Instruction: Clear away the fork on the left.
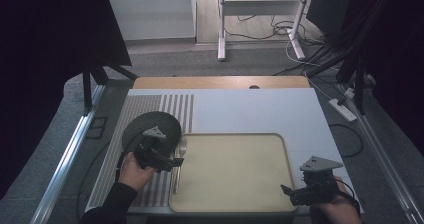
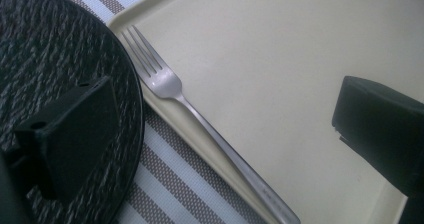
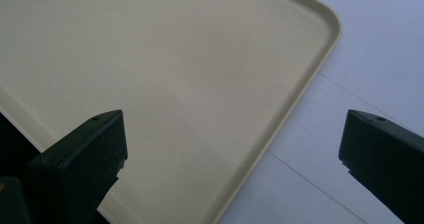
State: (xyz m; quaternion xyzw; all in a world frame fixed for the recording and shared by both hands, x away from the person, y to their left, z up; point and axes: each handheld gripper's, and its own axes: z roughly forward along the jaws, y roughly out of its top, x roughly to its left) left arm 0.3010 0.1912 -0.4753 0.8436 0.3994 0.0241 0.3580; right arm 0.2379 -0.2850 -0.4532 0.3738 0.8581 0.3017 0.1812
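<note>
The fork (image 2: 200, 119) lies along the left rim of the tray (image 1: 235, 204), its tines pointing away from the person, the handle running back toward the near edge; it looks to rest on the rim itself rather than flat in the tray, with the dark plate (image 1: 150, 125) just beside it on the striped mat (image 1: 172, 106). The left gripper (image 1: 172, 161) hovers over the fork with its 2 jaws spread wide and nothing between them — in the left gripper view 1 jaw hangs over the plate, the other over the tray floor, and the fork lies free below. The right gripper (image 1: 287, 190) waits at the tray's near right corner, jaws likewise wide apart and empty. The risk, as I judge it, is the fork's perch: balanced on a raised lip, it could tip or slide off toward the mat at a light knock, and the wide left jaw is close enough to clip it or the plate edge on any careless move. A fresh grab on so thin and smooth a handle might also skid — the metal gives the pads little to bite.
</note>
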